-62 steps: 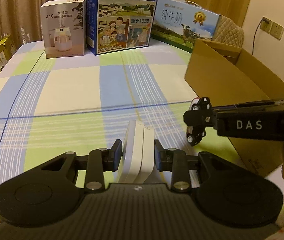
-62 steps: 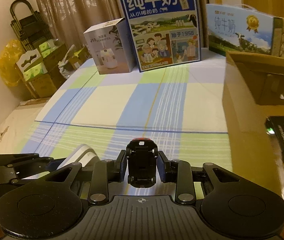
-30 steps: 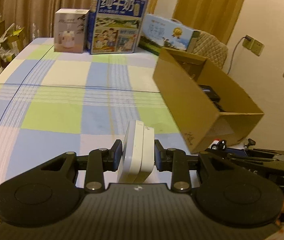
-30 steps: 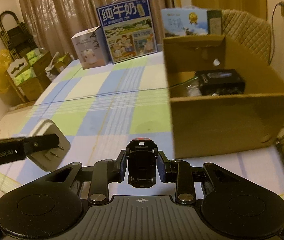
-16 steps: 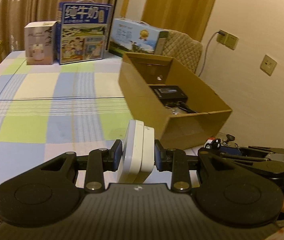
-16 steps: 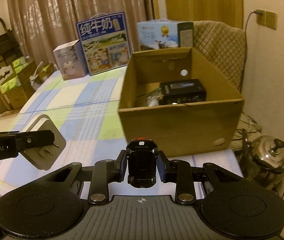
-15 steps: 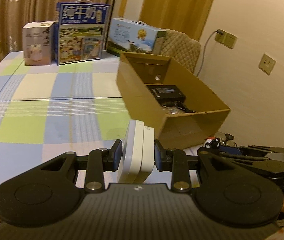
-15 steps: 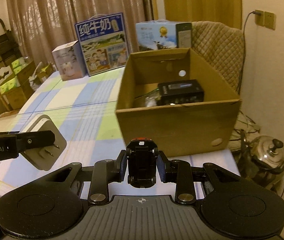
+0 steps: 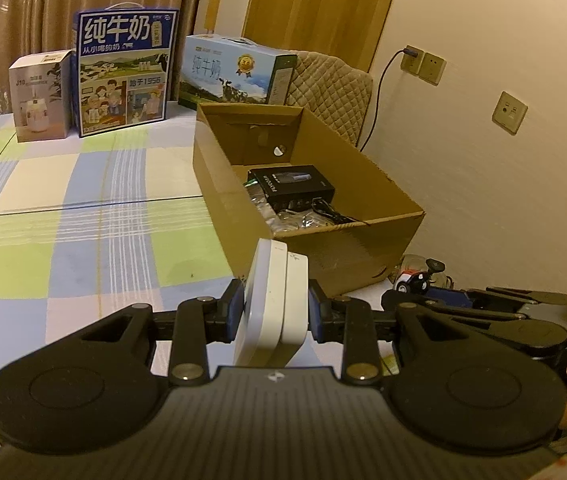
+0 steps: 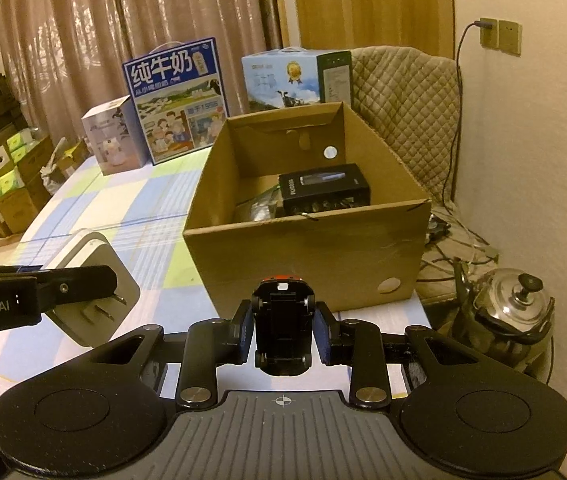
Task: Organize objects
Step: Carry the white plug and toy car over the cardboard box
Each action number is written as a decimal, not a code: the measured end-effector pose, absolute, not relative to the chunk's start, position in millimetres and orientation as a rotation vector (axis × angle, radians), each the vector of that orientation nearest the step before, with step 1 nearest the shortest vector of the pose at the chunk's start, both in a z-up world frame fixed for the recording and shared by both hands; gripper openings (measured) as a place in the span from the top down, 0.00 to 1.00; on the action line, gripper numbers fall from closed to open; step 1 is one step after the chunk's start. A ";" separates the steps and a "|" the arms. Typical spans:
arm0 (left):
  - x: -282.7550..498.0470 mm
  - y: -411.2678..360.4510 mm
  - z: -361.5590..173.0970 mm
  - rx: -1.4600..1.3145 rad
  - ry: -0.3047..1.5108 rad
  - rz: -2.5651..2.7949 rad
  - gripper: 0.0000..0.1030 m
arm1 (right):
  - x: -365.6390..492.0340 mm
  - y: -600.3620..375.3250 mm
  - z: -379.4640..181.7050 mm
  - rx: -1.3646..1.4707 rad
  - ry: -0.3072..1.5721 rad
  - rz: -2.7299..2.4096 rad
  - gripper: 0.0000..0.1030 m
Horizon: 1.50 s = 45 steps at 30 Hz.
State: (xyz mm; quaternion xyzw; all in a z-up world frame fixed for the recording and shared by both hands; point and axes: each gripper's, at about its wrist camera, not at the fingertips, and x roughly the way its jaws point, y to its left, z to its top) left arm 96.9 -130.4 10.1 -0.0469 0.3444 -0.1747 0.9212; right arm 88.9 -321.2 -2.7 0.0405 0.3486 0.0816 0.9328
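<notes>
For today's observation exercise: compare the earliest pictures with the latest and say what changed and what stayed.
Both grippers rose and swung right toward the cardboard box, now looking into it. Unchanged: left gripper clamps the white plug adapter, right gripper the toy car; the black box lies inside.

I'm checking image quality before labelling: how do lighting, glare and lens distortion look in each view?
Left wrist view: dim, warm yellow cast; fisheye bends the wall and door frame; the white charger in the left hand-held gripper stays sharp. Right wrist view: same warm cast, corners vignetted black; bright reflections on the metal kettle; cardboard box and toy car read clearly.
</notes>
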 end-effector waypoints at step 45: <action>152.5 -185.4 47.7 -0.081 0.646 -0.441 0.73 | 130.8 -369.6 52.5 -0.004 0.610 0.152 0.72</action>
